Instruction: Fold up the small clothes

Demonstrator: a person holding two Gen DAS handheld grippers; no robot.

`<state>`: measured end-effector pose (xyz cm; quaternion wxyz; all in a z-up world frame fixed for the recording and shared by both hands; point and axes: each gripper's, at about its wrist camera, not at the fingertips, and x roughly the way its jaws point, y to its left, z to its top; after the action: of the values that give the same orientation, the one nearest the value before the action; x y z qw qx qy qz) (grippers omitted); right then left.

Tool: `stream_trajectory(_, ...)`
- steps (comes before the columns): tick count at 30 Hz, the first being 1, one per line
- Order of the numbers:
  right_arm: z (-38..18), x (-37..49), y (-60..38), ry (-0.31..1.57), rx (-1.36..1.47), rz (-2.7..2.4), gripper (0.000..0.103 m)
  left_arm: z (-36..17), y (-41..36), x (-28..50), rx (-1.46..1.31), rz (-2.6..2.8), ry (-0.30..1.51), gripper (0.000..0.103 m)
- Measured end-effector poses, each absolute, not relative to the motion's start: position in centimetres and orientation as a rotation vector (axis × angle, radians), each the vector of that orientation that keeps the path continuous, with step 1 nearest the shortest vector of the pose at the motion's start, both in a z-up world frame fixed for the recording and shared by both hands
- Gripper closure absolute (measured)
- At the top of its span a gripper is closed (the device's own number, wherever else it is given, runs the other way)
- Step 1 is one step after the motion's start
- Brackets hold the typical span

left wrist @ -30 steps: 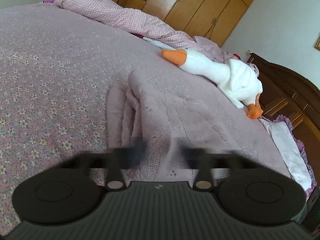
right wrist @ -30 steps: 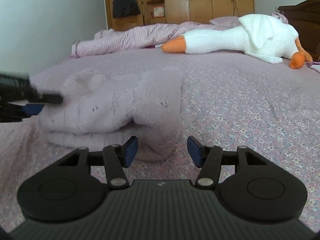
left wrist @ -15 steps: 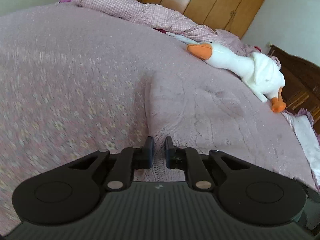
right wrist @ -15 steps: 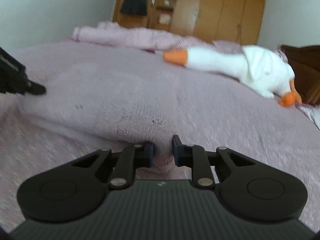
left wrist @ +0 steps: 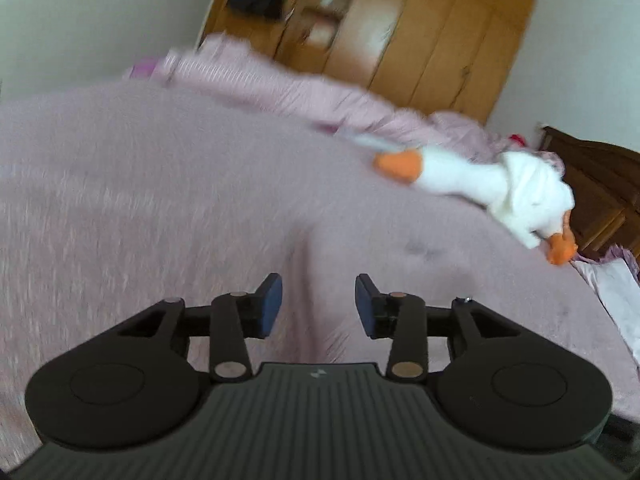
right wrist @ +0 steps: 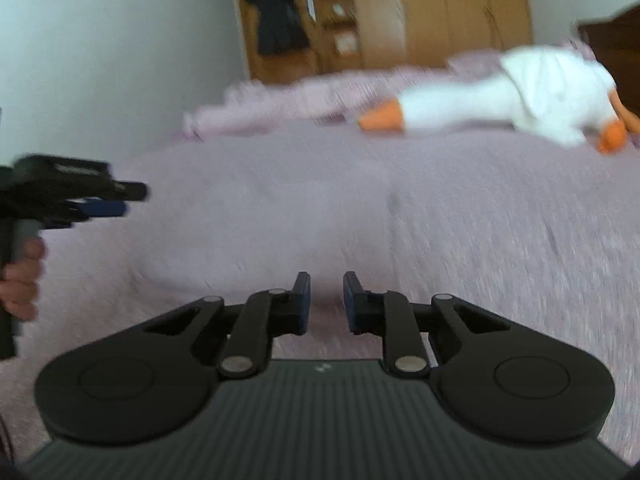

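Both black two-finger grippers, left (left wrist: 318,304) and right (right wrist: 326,300), are hovering with jaws apart, gripping nothing, above the blurred pale pink knitted garment (right wrist: 256,216). Bare pink bedspread (right wrist: 500,240) is stretching rightward toward the white plush goose (right wrist: 500,100).

Motion-blurred bed cover (left wrist: 160,200), plush goose (right wrist: 500,100) smeared, pink garment (right wrist: 260,220) edges indistinct

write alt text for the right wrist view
The open right gripper hangs over a blurred pink garment on a pink bed. The left gripper and a hand show at left; a white plush goose lies behind.
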<state>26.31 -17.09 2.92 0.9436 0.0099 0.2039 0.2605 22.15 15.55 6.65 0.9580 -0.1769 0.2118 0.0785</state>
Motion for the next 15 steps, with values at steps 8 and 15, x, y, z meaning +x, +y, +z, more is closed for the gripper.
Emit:
stream_trajectory(8, 2.0, 32.0, -13.2, 0.429, -0.037, 0.52, 0.098, 3.4, 10.7, 26.3, -0.167, 0.079, 0.525, 0.077)
stream_trajectory(15, -0.8, 32.7, -11.5, 0.568, -0.069, 0.48, 0.102, 0.1, 10.7, 27.1, -0.114, 0.125, 0.594, 0.08)
